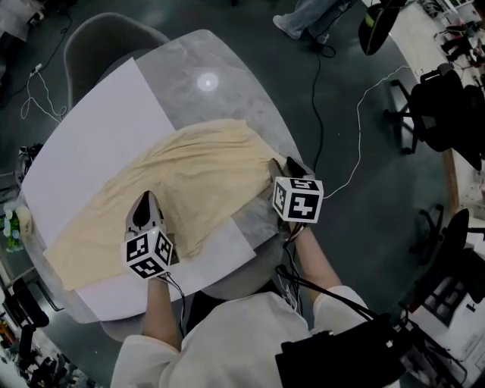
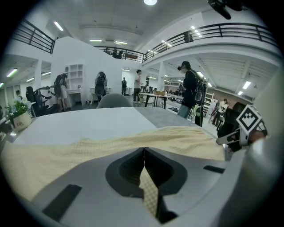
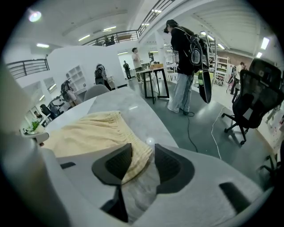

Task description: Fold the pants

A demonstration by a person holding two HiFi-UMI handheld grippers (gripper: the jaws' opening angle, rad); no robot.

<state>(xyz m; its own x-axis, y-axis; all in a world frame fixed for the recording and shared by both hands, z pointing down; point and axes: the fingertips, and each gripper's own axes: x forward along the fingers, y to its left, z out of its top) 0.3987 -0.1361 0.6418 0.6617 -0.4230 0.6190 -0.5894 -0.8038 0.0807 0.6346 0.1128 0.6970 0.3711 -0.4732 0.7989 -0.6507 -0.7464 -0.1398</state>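
Note:
Cream-yellow pants (image 1: 182,186) lie spread across a white sheet (image 1: 98,129) on the grey marble table (image 1: 227,64). My left gripper (image 1: 145,198) rests on the pants' near edge; in the left gripper view its jaws (image 2: 144,153) are shut with a strip of the cloth (image 2: 150,195) pinched between them. My right gripper (image 1: 284,164) sits at the pants' right end, by the waistband. It stands open (image 3: 143,154), and the waistband corner (image 3: 133,162) lies loose on the table between its fingers, nearer the left pad.
A grey chair (image 1: 102,38) stands behind the table. Black office chairs (image 1: 436,114) and a white cable (image 1: 356,144) are on the floor to the right. A person's legs (image 1: 311,15) are at the far top. The table's near edge (image 1: 261,242) is close to my body.

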